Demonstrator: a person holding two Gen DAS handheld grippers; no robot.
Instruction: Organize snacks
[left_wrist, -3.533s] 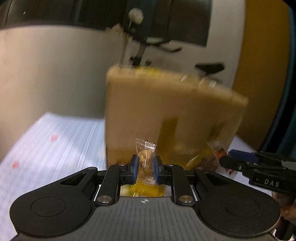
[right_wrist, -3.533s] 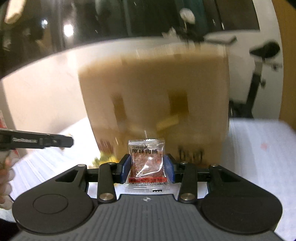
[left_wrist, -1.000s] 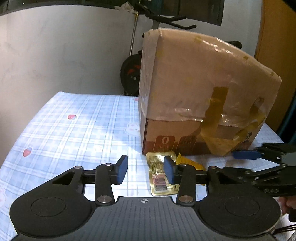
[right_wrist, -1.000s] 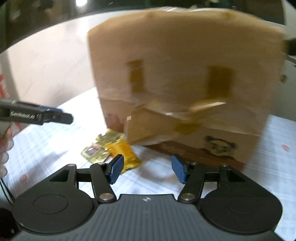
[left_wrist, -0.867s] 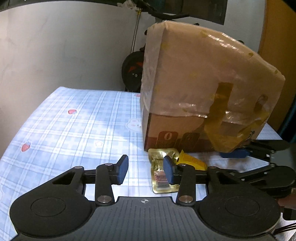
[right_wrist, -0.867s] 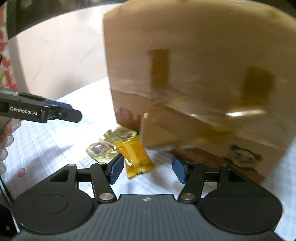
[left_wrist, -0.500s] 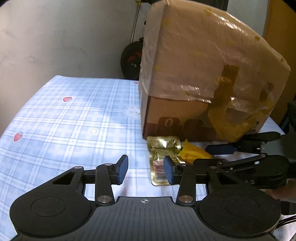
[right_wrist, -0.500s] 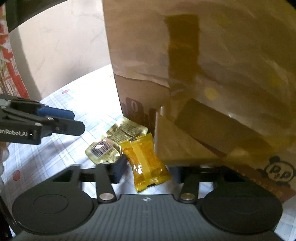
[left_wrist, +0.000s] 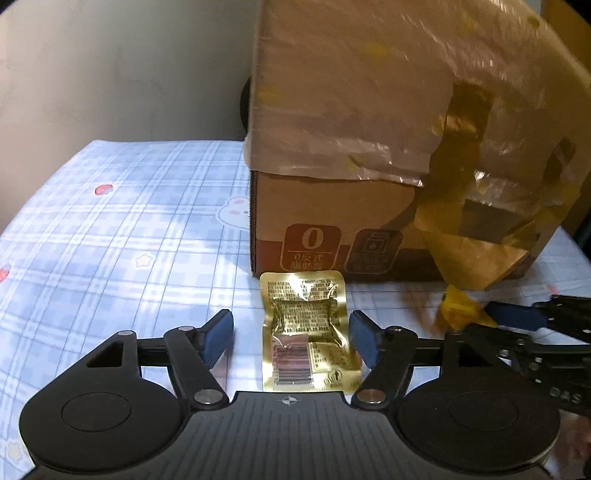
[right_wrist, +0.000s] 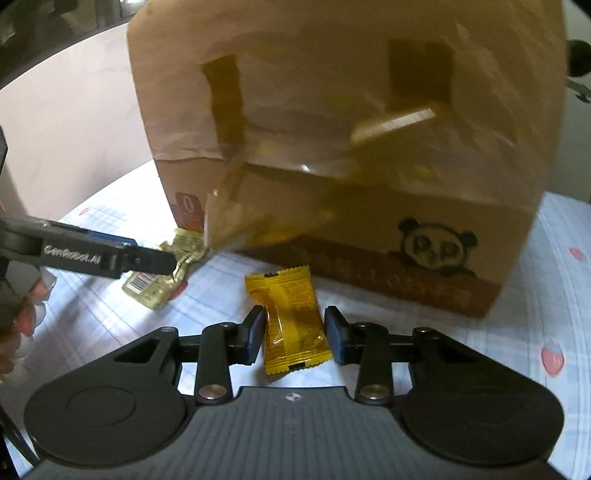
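left fingers (left_wrist: 291, 339) opening around 1 gold packet (left_wrist: 308, 332) | right fingers (right_wrist: 295, 332) pinch 1 yellow packet (right_wrist: 291, 321)

You are looking at a pale blue plaid tablecloth (left_wrist: 110, 229) dotted with pink and white motifs. On it lie a crinkled gold foil packet (left_wrist: 308, 332) and an orange-yellow plastic snack wrapper (right_wrist: 293, 319), beside a brown cardboard box (left_wrist: 369, 147) with amber tape.

Dim, warm indoor light; a brighter patch falls on the checked tablecloth (left_wrist: 122, 236), glare streaks the taped cardboard box (left_wrist: 388, 110), which is motion-blurred, and fisheye bending darkens the edges
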